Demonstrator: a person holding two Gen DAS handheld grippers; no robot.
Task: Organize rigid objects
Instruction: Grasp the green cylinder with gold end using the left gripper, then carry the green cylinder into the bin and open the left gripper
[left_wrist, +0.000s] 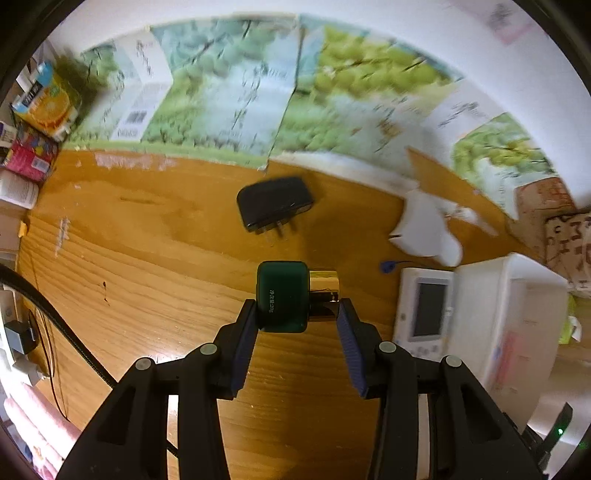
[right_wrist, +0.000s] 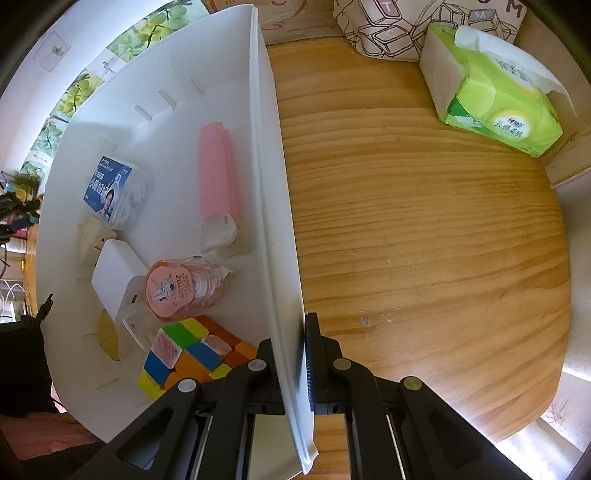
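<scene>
In the left wrist view, my left gripper (left_wrist: 297, 306) is shut on a small dark green bottle (left_wrist: 282, 295) with a gold cap (left_wrist: 323, 291). It holds the bottle sideways just above the wooden table (left_wrist: 147, 258), one pad on the green body and the other on the cap. In the right wrist view, my right gripper (right_wrist: 291, 332) is shut on the side wall of a white plastic bin (right_wrist: 273, 184). Inside the bin lie a pink tube (right_wrist: 216, 173), a blue box (right_wrist: 114, 188), a colour cube (right_wrist: 184, 354), a round pink pack (right_wrist: 170, 291) and a white block (right_wrist: 118, 277).
A black plug adapter (left_wrist: 273, 201) lies on the table beyond the bottle. A white device with a screen (left_wrist: 424, 310) sits beside the white bin (left_wrist: 509, 314); white paper scraps (left_wrist: 424, 229) lie behind it. Cartons (left_wrist: 48, 99) crowd the far left. A green tissue pack (right_wrist: 498, 103) sits right of the bin.
</scene>
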